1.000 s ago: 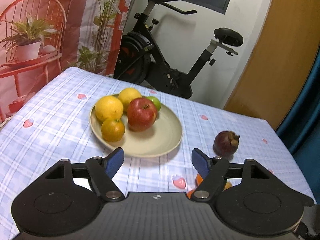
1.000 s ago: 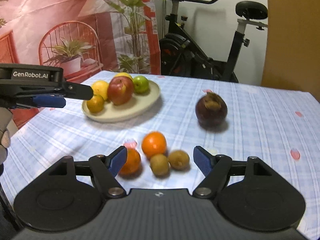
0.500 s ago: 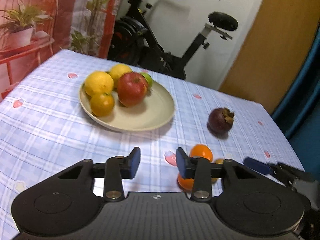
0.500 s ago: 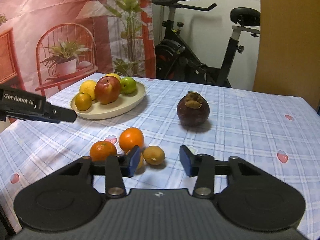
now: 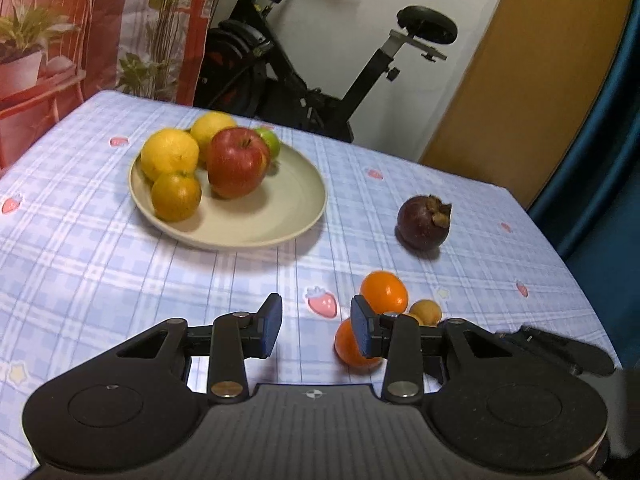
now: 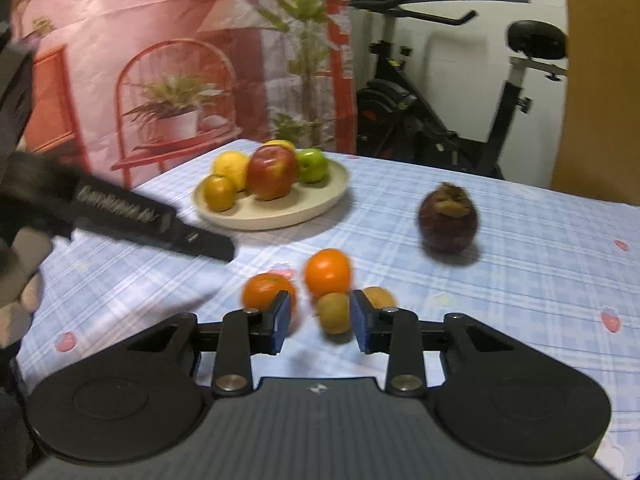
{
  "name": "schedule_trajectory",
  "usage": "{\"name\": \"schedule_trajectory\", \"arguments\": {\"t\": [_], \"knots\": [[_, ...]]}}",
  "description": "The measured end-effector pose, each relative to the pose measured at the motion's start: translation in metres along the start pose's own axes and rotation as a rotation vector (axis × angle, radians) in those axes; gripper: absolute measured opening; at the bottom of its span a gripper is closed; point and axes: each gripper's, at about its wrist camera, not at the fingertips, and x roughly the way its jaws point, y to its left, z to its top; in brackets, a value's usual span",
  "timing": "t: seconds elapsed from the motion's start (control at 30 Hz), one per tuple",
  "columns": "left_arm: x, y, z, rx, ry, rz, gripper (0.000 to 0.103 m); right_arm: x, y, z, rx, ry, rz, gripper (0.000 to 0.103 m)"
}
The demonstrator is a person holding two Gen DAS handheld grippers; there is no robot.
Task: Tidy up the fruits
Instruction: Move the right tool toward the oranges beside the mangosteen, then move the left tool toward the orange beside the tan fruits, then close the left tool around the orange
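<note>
Blue pads of the left gripper [image 5: 316,326] are hanging narrowly apart over bare cloth [image 5: 80,272], holding nothing, jaws having just closed in. Right gripper [image 6: 318,320], just narrowing too, is framing a kiwi [image 6: 333,312] without gripping; the plate [image 6: 280,216] is sitting beyond.

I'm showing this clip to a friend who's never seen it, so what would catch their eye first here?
Probably the cream plate on the blue checked tablecloth, heaped with a red apple, yellow citrus and a green fruit. Next, the dark purple mangosteen sitting alone to its right, and the loose cluster of two oranges and two small brown fruits nearer the cameras. An exercise bike stands behind the table.
</note>
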Motion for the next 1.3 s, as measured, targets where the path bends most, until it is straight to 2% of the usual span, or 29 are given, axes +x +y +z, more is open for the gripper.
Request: {"name": "schedule_trajectory", "arguments": {"t": [0.13, 0.4, 0.6, 0.77, 0.93, 1.07, 1.3], "knots": [[0.001, 0.000, 0.001, -0.002, 0.003, -0.018, 0.040, 0.010, 0.012, -0.001, -0.009, 0.018, 0.047, 0.035], [0.006, 0.002, -0.003, -0.024, 0.032, -0.055, 0.040, 0.027, 0.021, -0.005, -0.036, 0.020, 0.020, 0.037], [0.013, 0.003, -0.005, -0.056, 0.064, -0.100, 0.045, 0.034, 0.020, -0.004, -0.029, 0.033, 0.023, 0.042], [0.021, -0.005, -0.008, -0.040, 0.086, -0.128, 0.045, 0.034, 0.018, -0.005, -0.023, 0.032, 0.039, 0.045], [0.028, -0.005, -0.013, -0.034, 0.106, -0.118, 0.045, 0.034, 0.017, -0.006, -0.024, 0.029, 0.065, 0.047], [0.030, 0.005, -0.015, -0.078, 0.107, -0.122, 0.052, 0.034, 0.015, -0.005, -0.009, 0.028, 0.081, 0.047], [0.028, 0.011, -0.016, -0.103, 0.112, -0.133, 0.056, 0.036, 0.016, -0.004, -0.005, 0.035, 0.082, 0.047]]}}
